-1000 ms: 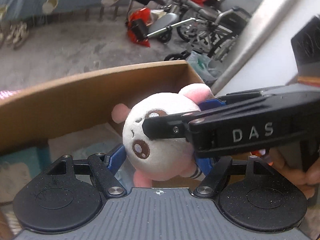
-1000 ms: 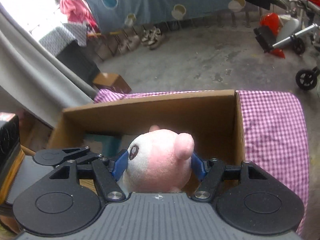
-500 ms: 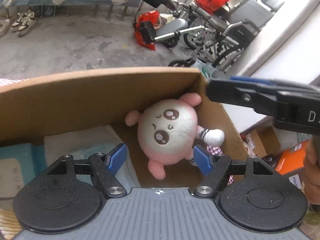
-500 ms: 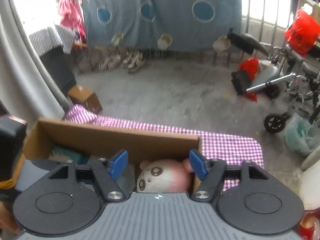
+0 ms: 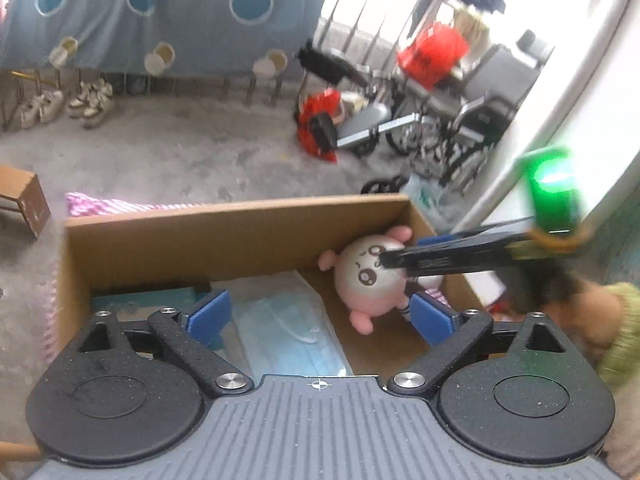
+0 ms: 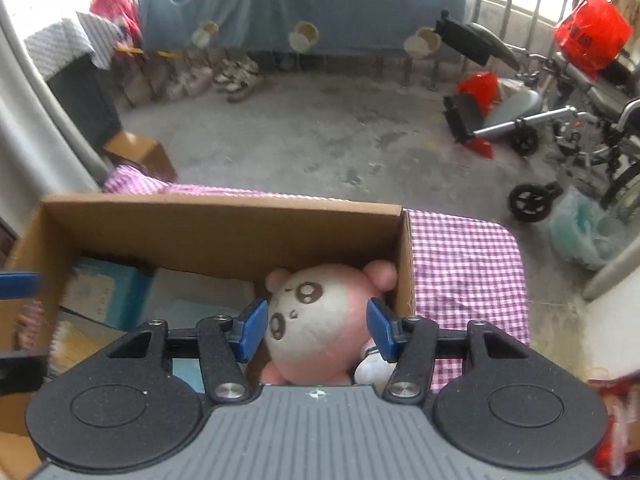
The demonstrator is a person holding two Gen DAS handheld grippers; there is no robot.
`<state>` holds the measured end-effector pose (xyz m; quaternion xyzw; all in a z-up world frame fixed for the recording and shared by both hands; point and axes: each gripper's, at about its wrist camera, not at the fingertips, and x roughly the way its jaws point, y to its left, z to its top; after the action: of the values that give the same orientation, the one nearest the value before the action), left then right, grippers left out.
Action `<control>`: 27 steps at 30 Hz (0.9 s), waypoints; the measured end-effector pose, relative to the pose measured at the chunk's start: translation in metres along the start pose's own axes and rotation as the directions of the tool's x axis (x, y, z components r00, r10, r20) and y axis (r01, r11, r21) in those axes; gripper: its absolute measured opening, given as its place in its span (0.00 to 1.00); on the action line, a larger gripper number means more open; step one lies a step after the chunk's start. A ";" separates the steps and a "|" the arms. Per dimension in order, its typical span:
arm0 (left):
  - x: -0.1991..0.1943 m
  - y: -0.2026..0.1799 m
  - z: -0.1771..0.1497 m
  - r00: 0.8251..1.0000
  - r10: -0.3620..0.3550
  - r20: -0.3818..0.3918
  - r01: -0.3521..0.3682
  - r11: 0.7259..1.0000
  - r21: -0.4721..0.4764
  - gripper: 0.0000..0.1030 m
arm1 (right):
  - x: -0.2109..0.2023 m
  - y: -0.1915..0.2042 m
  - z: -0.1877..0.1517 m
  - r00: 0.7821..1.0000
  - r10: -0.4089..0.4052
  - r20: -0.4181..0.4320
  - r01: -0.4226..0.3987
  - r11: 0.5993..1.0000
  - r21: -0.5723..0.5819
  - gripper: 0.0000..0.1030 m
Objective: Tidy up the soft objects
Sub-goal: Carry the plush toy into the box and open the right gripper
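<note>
Pink plush [image 6: 320, 316] lies in cardboard box [image 6: 224, 232], far right corner, beside blue packs [image 5: 280, 320]. Left gripper [image 5: 320, 312] jaws just opened wide, empty. Right gripper [image 6: 316, 328] jaws just narrowed around plush; contact unclear. Further items: none visible.

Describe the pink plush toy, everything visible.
The pink plush toy is round, soft fabric, with a whitish face, dark stitched eyes, small pink ears and stubby limbs, one striped white. It lies face up in the right end of the cardboard box, by the end wall. The right gripper straddles its head; contact is unclear.
</note>
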<state>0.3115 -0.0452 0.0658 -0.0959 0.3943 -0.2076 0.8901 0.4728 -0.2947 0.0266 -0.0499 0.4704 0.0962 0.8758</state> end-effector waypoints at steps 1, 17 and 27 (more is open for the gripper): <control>-0.011 0.003 -0.004 1.000 -0.008 0.025 0.008 1.000 -0.007 0.95 | 0.007 0.003 0.001 1.000 -0.020 -0.018 0.020 1.000 -0.003 0.57; -0.097 0.031 -0.087 0.965 -0.094 0.246 0.108 0.993 -0.044 0.97 | 0.022 0.017 -0.012 0.998 -0.004 0.055 0.000 0.998 0.070 0.75; -0.103 0.048 -0.103 0.961 -0.075 0.265 0.100 0.992 -0.082 0.97 | 0.041 0.051 -0.023 0.977 -0.211 0.018 0.211 0.963 -0.168 0.90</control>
<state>0.1873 0.0428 0.0490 -0.1815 0.2783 -0.2134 0.9187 0.4649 -0.2436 -0.0207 -0.1739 0.4524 0.0420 0.8737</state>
